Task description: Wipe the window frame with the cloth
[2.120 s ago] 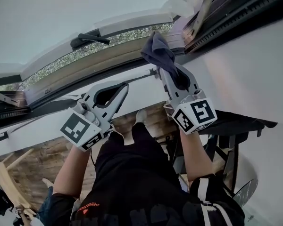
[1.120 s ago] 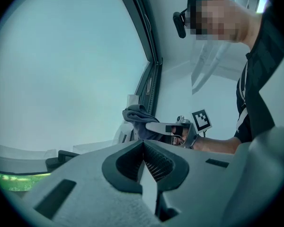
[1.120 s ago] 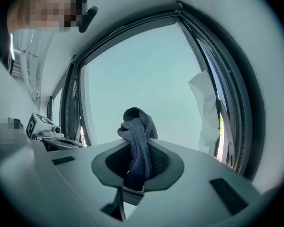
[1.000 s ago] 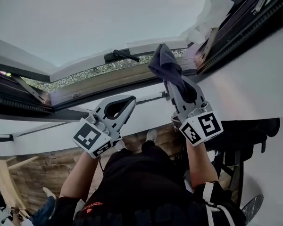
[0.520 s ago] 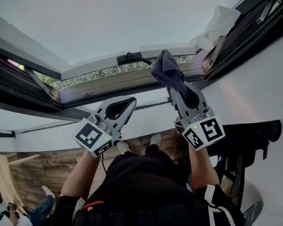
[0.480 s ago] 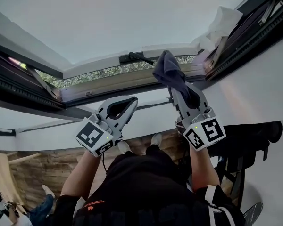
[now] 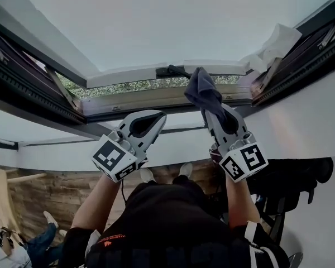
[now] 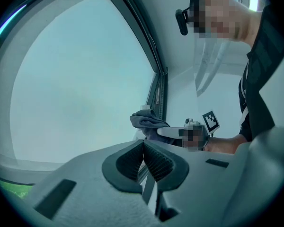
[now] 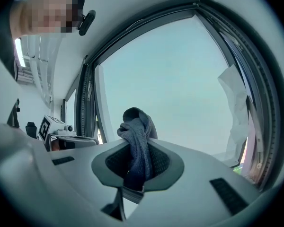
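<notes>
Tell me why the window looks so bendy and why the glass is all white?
Left gripper view and right gripper view: wide-angle lenses bend the straight window frame into curves and darken the corners. Head view: the glass is washed out to flat pale light, so the cloth looks dark against it; edges stay fairly sharp.

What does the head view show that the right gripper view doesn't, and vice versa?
Head view only: the black window handle beside the cloth, and the wood floor below. Right gripper view only: a close look at the right claw shut on the cloth. Both: the cloth, the left claw, the window frame.
</notes>
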